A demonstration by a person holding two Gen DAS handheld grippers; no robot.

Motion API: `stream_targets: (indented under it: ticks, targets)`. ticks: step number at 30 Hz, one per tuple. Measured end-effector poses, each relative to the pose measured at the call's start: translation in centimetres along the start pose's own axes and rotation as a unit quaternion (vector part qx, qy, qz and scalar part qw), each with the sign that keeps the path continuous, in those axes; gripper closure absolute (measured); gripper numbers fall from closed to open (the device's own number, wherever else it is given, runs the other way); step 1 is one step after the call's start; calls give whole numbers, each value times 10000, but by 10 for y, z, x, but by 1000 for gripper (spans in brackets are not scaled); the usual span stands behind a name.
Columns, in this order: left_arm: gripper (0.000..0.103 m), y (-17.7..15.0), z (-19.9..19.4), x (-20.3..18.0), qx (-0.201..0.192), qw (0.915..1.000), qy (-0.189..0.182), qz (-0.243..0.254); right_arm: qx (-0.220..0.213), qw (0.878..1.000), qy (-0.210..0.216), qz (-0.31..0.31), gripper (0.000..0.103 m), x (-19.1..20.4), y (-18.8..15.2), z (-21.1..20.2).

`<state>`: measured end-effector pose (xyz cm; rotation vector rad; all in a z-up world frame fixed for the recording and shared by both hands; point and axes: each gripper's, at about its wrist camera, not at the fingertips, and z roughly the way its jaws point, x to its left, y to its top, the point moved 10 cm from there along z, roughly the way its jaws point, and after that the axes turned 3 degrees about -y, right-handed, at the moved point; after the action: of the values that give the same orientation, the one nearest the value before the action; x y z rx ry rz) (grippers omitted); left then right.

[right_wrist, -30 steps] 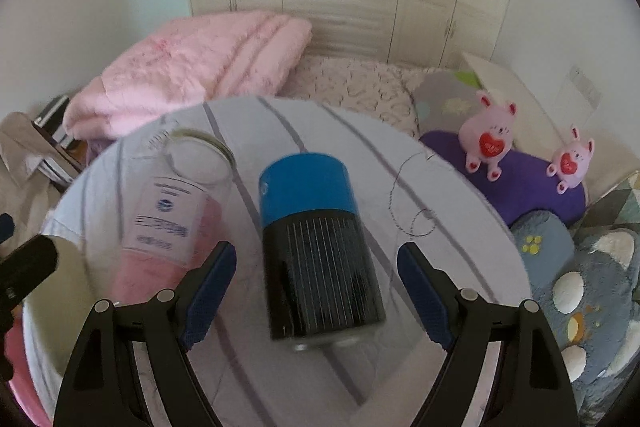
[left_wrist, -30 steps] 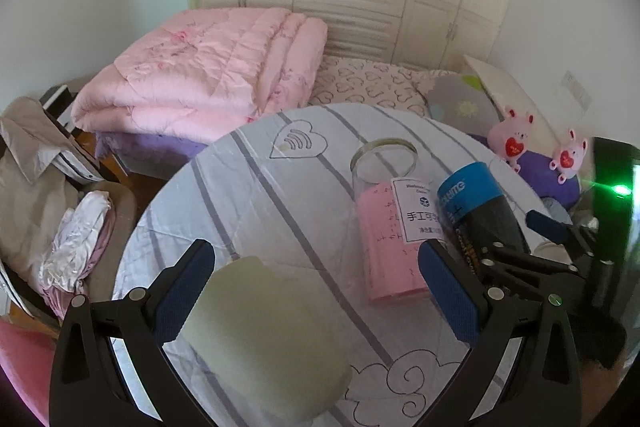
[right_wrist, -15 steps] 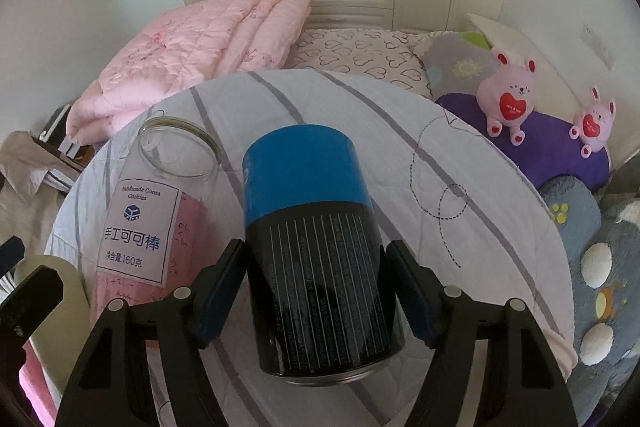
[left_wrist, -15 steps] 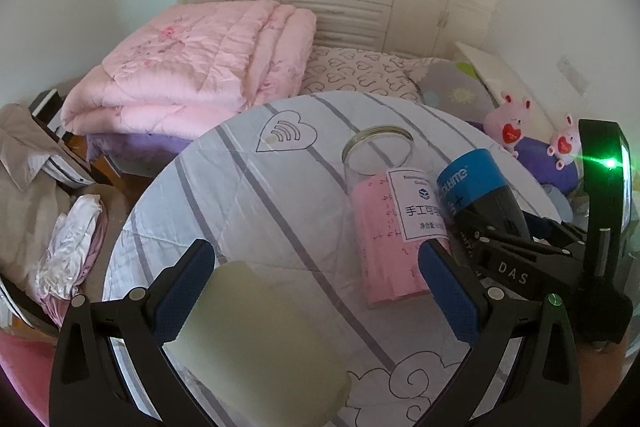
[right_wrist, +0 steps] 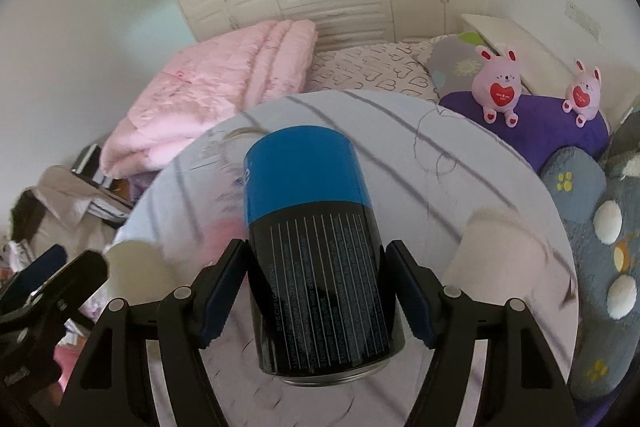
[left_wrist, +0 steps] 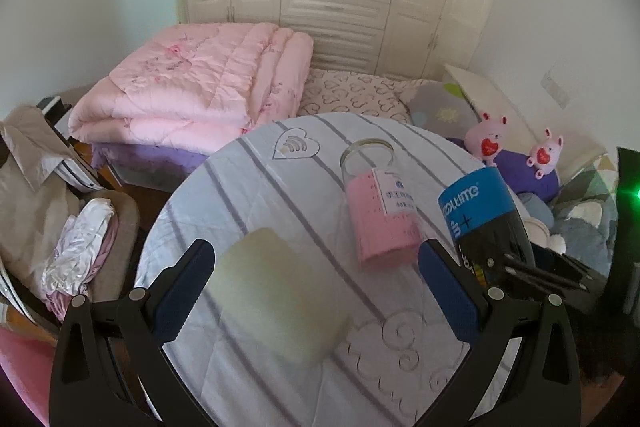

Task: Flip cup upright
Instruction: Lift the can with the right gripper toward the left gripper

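Lifted off the round table (left_wrist: pixel 248 187) since the earlier frame, the black-and-blue cup (right_wrist: pixel 316 247) is held tilted.
It is clamped by the right gripper (right_wrist: pixel 316 291); the left gripper (left_wrist: pixel 316 291), at 9 o'clock, is spread wide.

The cup (right_wrist: pixel 316 251), a black cylinder with a blue band at its far end, is sitting clamped between the right gripper's (right_wrist: pixel 318 293) blue pads, tilting away from the tool, raised off the table.
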<state>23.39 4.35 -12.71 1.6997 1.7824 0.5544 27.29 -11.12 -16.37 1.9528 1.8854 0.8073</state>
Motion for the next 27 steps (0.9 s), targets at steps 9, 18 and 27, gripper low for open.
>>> stream_targets:
  ticks: [9,18,27]
  targets:
    - [0,-35,-42,11,-65,9998,25,172,-29,9995,255,162,31,24,-65,-35]
    - [0,-69,-54,13,61,9992,114,376,219,9994,205,146,31,33,-118,-28]
    - [0,-87,-51,16,236,9985,250,418,401,9989,177,163,31,28,-136,-16]
